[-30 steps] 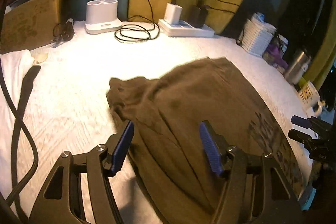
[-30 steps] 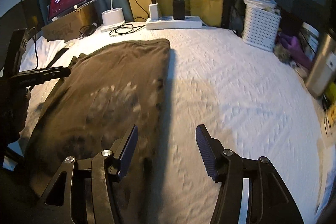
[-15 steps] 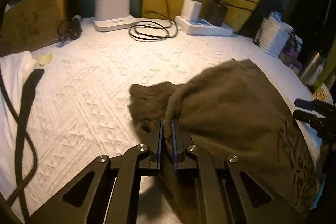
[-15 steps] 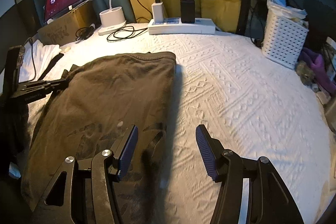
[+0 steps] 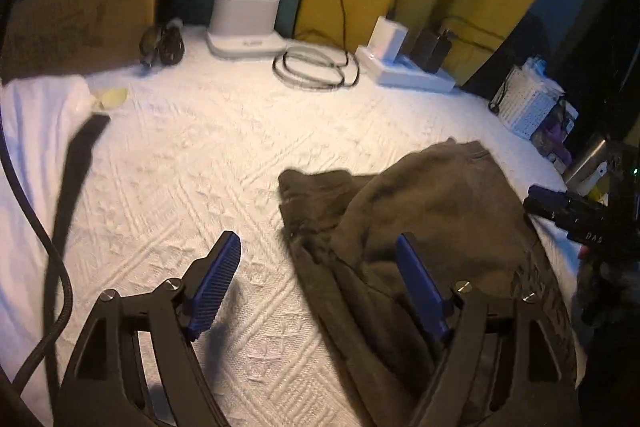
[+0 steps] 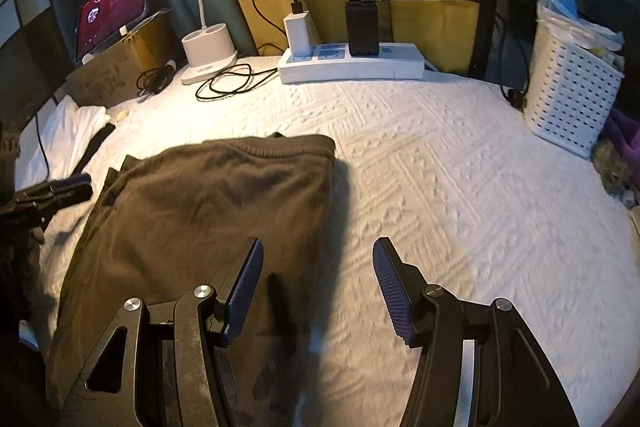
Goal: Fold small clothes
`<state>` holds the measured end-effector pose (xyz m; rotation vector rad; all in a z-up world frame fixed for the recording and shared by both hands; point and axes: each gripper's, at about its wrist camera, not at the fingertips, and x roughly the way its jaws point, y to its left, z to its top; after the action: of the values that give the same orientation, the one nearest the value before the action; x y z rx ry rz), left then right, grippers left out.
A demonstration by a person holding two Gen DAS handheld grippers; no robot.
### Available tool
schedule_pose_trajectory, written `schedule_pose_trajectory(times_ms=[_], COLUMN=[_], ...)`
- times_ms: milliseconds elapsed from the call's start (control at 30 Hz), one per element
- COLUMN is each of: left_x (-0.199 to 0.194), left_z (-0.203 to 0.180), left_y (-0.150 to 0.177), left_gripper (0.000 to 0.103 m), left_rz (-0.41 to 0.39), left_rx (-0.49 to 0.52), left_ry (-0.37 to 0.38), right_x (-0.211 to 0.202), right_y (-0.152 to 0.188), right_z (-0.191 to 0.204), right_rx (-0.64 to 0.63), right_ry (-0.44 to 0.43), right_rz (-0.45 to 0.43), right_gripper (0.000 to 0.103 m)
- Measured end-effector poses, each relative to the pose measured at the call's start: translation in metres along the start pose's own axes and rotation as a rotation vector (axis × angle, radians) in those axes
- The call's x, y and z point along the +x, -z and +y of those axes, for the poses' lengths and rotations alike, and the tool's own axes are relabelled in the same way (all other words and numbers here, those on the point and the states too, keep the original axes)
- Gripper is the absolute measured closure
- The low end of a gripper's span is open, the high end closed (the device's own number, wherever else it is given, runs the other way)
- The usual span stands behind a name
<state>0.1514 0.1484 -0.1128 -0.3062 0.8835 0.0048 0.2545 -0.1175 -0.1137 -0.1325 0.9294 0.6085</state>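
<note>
The dark olive-brown cotton T-shirt point(image 6: 208, 211) lies partly folded on the white textured bedspread point(image 6: 460, 195), its left side doubled over in a lumpy ridge with a rumpled sleeve point(image 5: 316, 199) sticking out towards the lamp end. The left gripper point(image 5: 320, 279) has just been opening, and its 2 blue ribbed pads now stand spread, 1 over bare bedspread, 1 over the cloth, pinching nothing. The right gripper point(image 6: 318, 291) hangs spread too, empty, straddling the shirt's right edge.

From where I stand, the loose ridge looks the weak point: left unpressed, it may slump open and leave the fold crooked. That stray sleeve could get trapped as a bulge in the next fold. A careless pinch might also gather the bedspread along with the cloth. The black cable point(image 5: 48, 267) trailing by the left gripper could snag.
</note>
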Motion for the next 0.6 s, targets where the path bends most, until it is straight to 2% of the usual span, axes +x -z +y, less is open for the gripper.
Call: schedule_pose_trajectory(times_ms=[133,233,333,467,600], left_x=[0.011,0.017,0.021,0.027,0.033], left_z=[-0.006,-0.015,-0.021,-0.036,-0.049], left_y=[0.001,-0.002,-0.007,-0.006,-0.006], left_gripper=[0.024,0.017,0.017,0.017,0.018], left_rz=[0.034,0.036,0.049,0.068,0.072], left_rx=[0.003,0.037,0.049,0.11,0.158], left_ry=[0.055,0.057,0.077,0.054,0.077], right_x=[0.008,0.013,0.02,0.029,0.039], right_y=[-0.007,-0.011,-0.015,-0.019,-0.022], right_z=[0.003,0.005,0.005,0.007,0.009], right_rx=[-0.008,-0.015,-0.018,-0.028,-0.037], right_ry=[-0.01,-0.016,-0.023,-0.034,-0.043], right_rz=[0.006,0.007,0.013,0.023,0.035], right_gripper=[0.044,0.044,0.044,0.043,0.039])
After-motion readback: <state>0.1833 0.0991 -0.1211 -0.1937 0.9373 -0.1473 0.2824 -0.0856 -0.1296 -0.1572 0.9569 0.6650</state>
